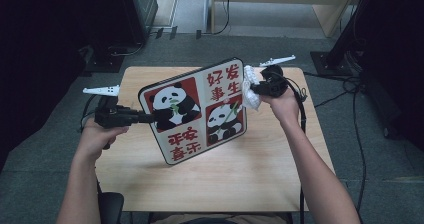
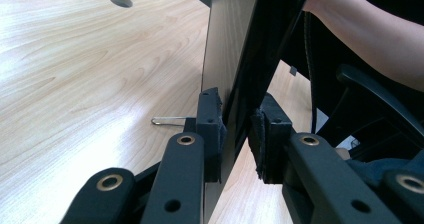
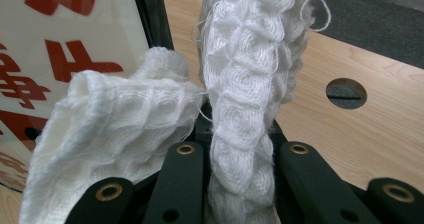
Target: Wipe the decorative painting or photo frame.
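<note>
A square panda board with red Chinese characters is held tilted above the wooden table. My left gripper is shut on the board's left edge; in the left gripper view the thin board stands edge-on between the black pads. My right gripper is shut on a white knitted cloth that rests against the board's right edge. In the right gripper view the cloth bunches up between the jaws, with the board's printed face at the left.
A round cable hole pierces the tabletop near the right gripper. A small metal clip lies on the wood by the left gripper. Cables and dark equipment stands ring the table on grey carpet. A chair base sits beyond the table.
</note>
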Demonstrator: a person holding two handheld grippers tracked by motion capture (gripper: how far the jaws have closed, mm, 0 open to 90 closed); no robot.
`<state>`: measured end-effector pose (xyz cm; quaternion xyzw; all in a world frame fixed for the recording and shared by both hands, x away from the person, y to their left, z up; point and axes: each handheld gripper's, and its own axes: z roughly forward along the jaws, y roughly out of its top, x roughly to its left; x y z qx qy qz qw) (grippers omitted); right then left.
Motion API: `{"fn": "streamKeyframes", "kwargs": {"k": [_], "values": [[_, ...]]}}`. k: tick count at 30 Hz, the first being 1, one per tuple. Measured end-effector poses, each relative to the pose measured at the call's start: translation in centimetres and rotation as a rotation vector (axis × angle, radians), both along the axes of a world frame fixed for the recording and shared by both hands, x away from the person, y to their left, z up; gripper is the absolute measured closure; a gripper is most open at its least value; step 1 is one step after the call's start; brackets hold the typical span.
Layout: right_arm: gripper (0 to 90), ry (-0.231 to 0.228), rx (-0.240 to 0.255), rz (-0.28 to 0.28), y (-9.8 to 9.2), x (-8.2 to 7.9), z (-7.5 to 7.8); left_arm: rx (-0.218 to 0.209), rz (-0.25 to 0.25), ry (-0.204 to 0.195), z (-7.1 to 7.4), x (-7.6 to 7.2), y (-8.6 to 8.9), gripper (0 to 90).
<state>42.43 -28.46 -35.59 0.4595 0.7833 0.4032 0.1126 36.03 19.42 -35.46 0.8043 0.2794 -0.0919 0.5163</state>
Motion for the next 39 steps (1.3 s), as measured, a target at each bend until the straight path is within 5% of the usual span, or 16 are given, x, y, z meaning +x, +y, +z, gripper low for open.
{"fn": "streamKeyframes", "kwargs": {"k": [39], "values": [[79.2,0.024,0.031,-0.012,-0.8,-1.5,-4.8,0.004,0.005,0.0,0.0,0.0,-0.2,76.2]]}}
